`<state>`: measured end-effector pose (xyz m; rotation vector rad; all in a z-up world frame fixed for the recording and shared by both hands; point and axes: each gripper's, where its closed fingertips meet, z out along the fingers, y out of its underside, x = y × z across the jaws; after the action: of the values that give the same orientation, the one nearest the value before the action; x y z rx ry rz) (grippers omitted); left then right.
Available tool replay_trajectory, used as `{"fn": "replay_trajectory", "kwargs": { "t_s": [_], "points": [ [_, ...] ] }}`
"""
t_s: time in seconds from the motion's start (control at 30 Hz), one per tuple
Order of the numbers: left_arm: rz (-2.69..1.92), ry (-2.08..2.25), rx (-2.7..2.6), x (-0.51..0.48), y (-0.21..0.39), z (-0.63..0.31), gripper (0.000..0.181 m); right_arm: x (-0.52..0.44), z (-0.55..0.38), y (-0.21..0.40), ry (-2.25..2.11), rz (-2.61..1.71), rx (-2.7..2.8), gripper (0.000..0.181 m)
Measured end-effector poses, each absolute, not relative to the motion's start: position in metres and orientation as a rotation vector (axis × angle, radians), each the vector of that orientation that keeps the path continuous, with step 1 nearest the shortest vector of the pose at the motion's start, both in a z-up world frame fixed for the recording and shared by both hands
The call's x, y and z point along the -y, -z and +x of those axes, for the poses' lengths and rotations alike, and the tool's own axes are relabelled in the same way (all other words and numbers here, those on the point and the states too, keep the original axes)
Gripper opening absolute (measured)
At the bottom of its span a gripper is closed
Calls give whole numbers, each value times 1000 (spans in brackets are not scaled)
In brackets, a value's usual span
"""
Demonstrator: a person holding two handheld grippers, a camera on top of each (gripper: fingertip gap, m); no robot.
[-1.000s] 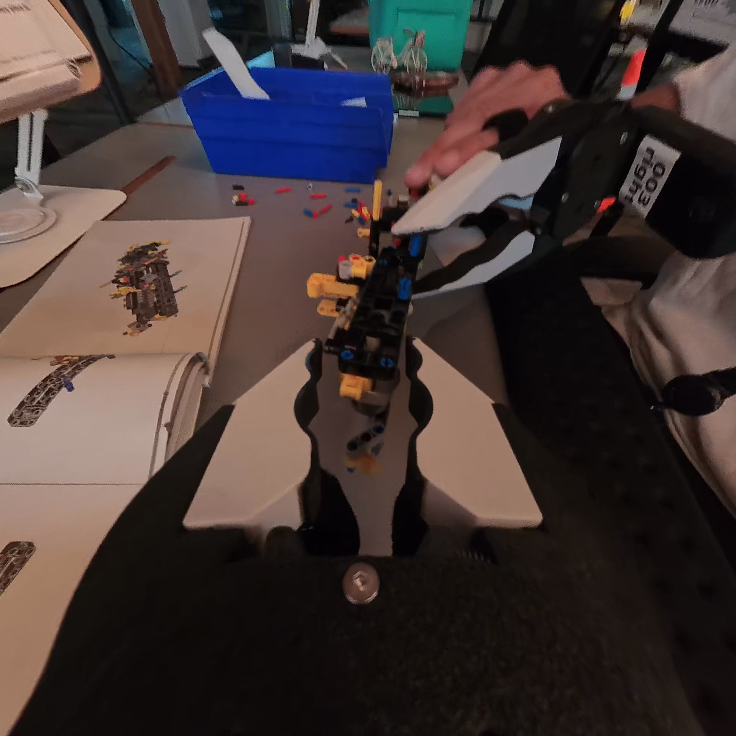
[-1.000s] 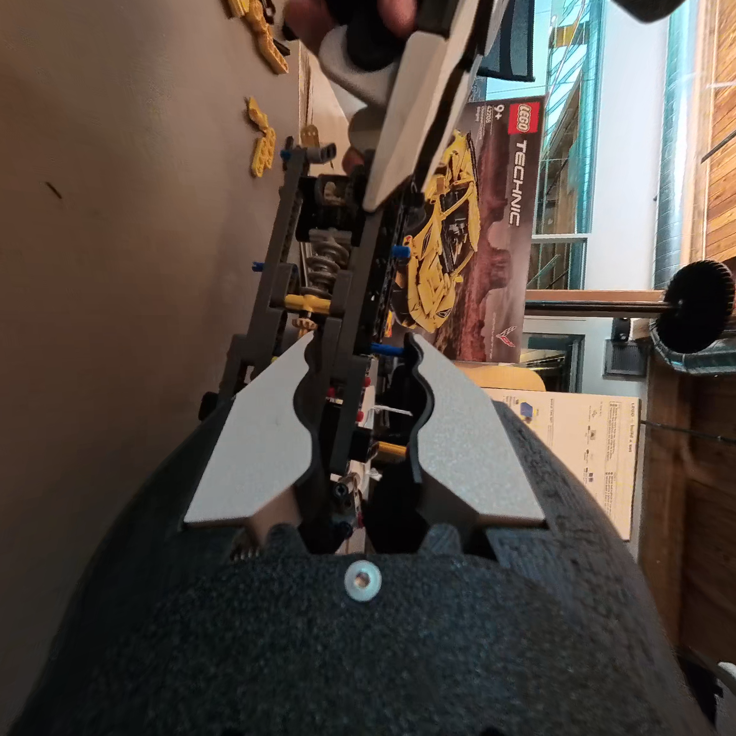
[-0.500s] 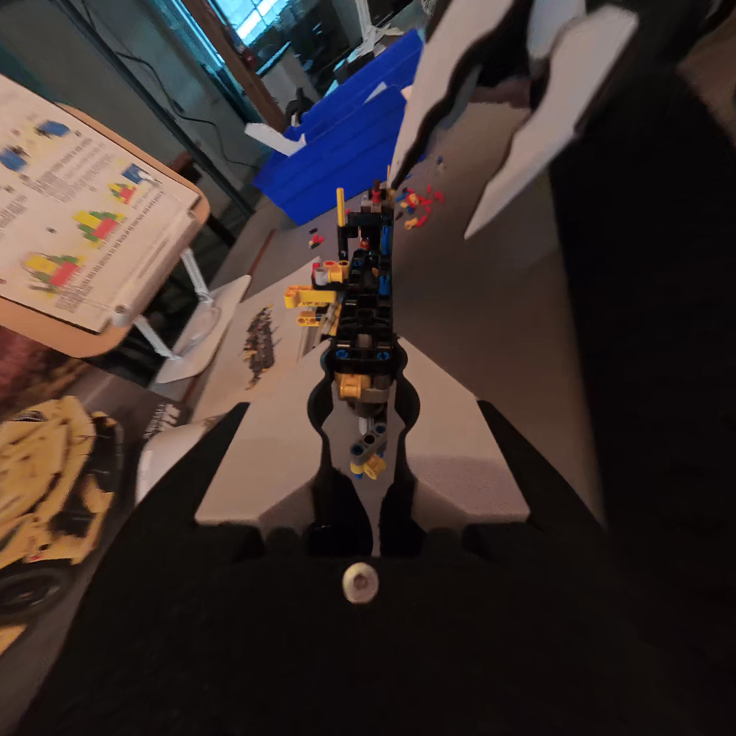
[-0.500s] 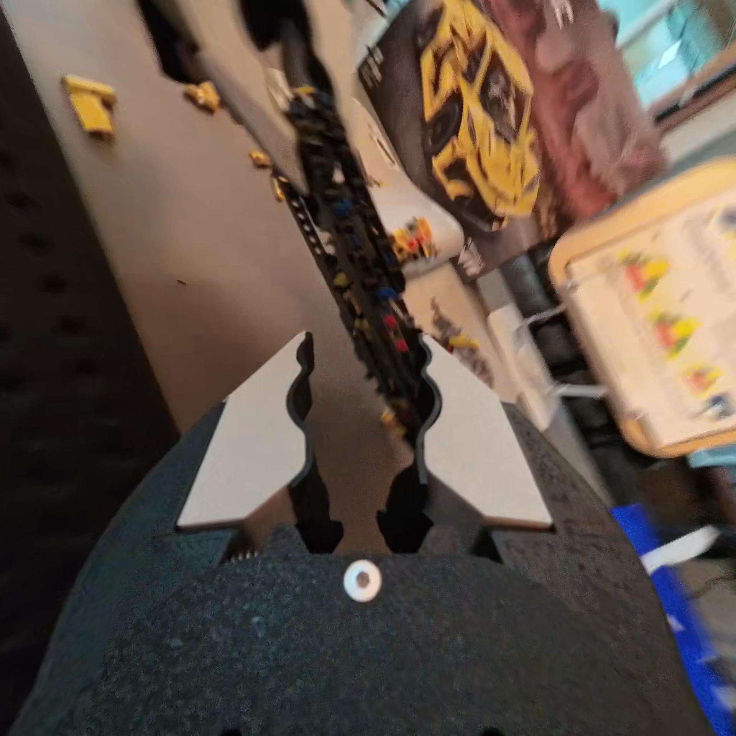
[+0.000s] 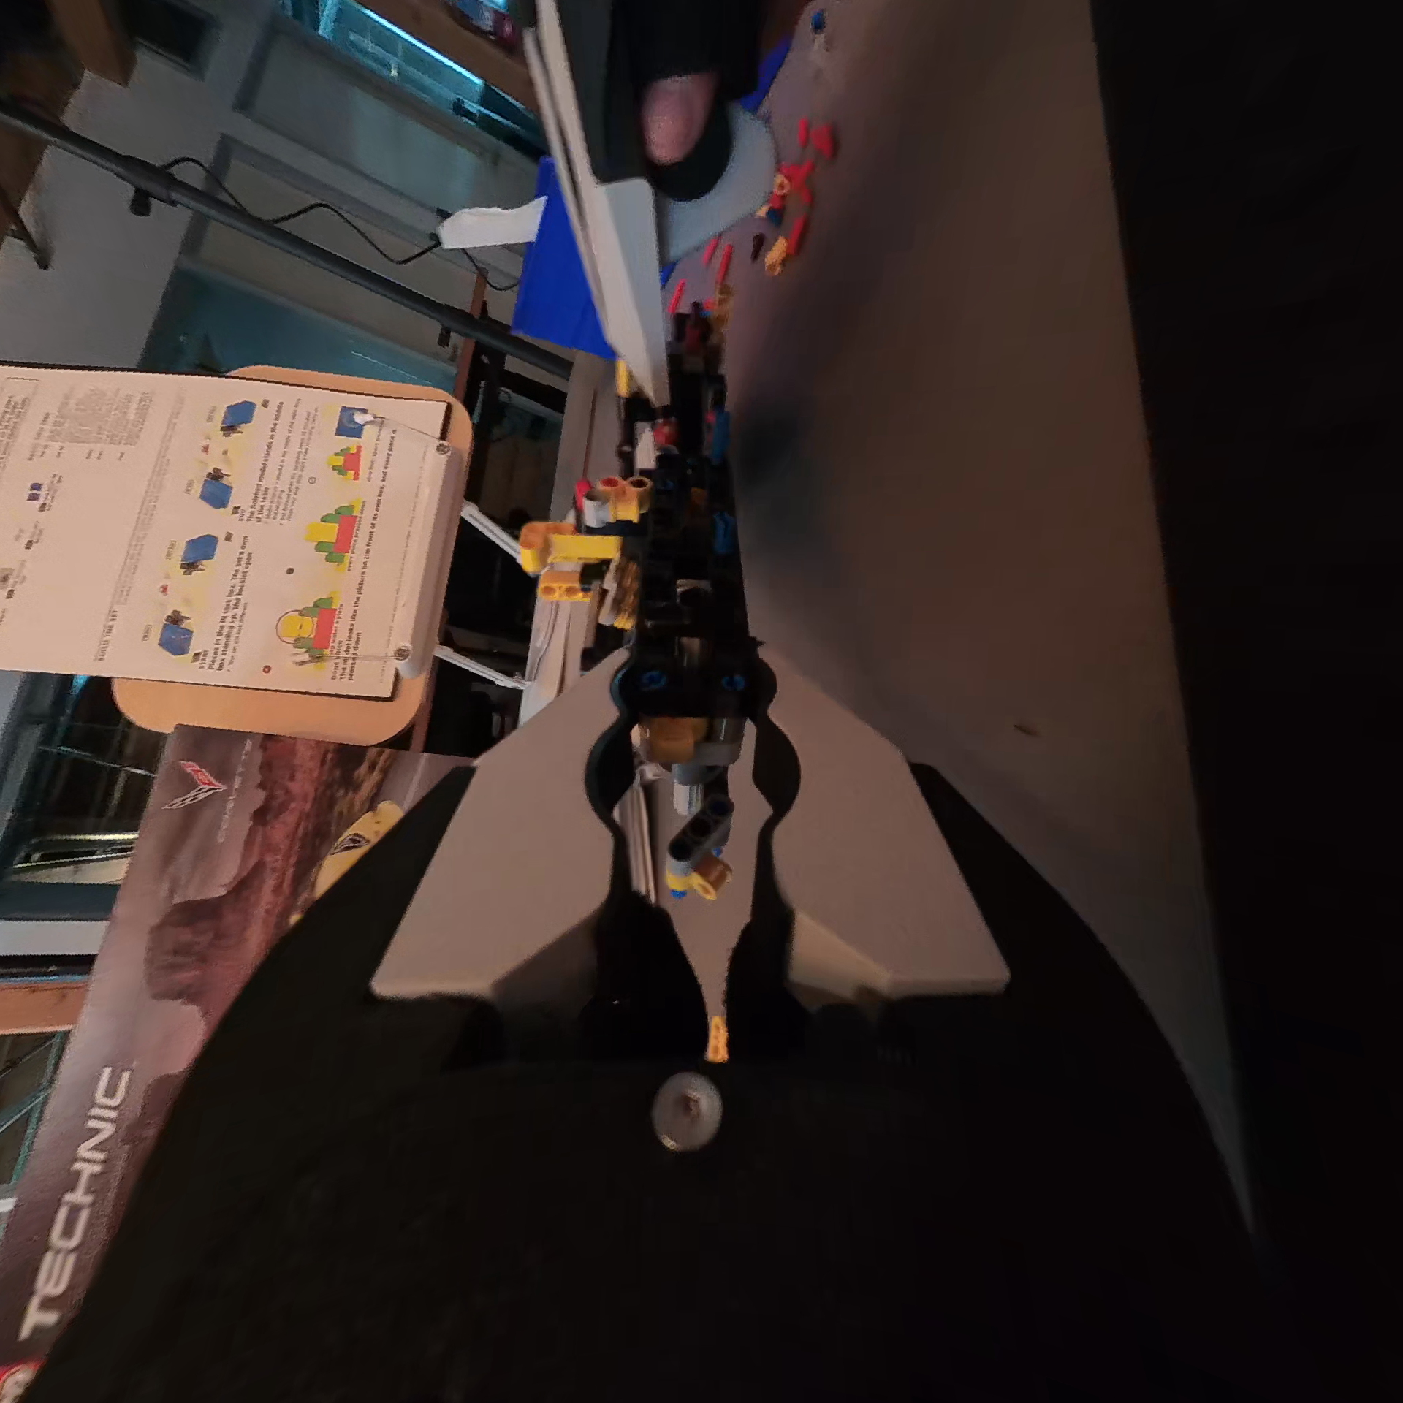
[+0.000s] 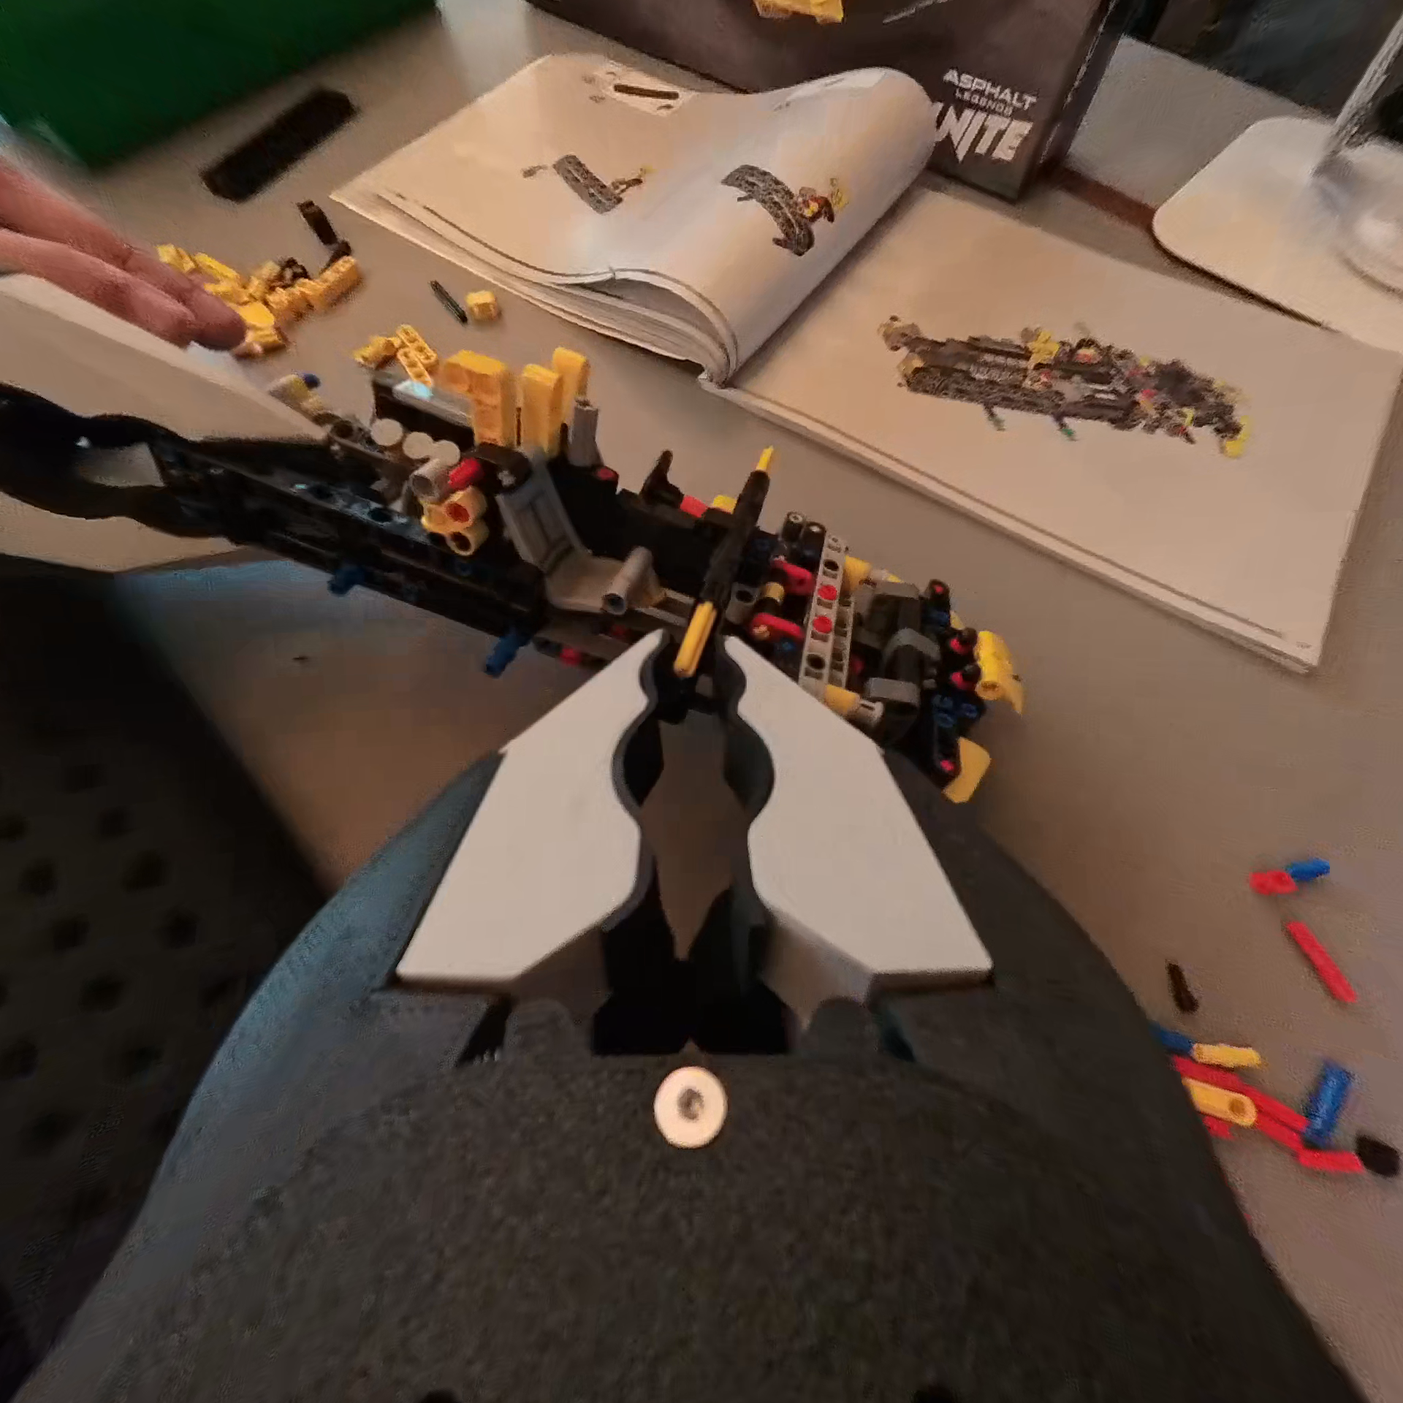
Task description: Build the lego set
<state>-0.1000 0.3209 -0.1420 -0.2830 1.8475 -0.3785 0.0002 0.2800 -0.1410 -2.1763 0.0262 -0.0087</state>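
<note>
A long, half-built Lego chassis (image 6: 607,547), mostly black beams studded with yellow, red, blue and grey pieces, is held just above the grey worktop (image 6: 1063,759) near its middle. The left gripper (image 5: 691,676) is closed on one end of the chassis, its pale jaws pressed against the black frame on both sides. The right gripper (image 6: 687,660) is nearly closed and pinches a thin black rod with yellow tips (image 6: 721,562) that stands up from the middle of the chassis. The model looks light but fragile: a stiff beam frame carrying many small press-fit pins and connectors that would likely pop off under a sideways squeeze, so the solid black side beams are the safest places to hold, not the protruding yellow parts or the thin rod. An open instruction booklet (image 6: 911,364) lies toward the far edge of the worktop, and beyond it stands the set's box (image 6: 987,114) with a yellow car pictured on it; nothing shows what is inside. A blue bin (image 5: 554,288) sits at another edge; its contents are hidden apart from a white strip poking out. Loose yellow pieces (image 6: 266,288) lie in a heap by a person's fingers (image 6: 114,273), and red and blue pins (image 6: 1275,1093) lie scattered near the right gripper.
</note>
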Motion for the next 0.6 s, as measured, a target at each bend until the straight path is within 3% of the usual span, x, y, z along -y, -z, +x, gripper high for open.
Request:
{"fn": "replay_trajectory", "kwargs": {
  "t_s": [0.3, 0.6],
  "points": [
    [-480, 405, -2004, -332, 179, -103, 34, -299, 5, 146, 133, -2147, -76, 8],
    [-643, 591, -1972, -327, 169, -105, 37, -307, 17, 153, 194, -2176, -98, 7]
  ]
}}
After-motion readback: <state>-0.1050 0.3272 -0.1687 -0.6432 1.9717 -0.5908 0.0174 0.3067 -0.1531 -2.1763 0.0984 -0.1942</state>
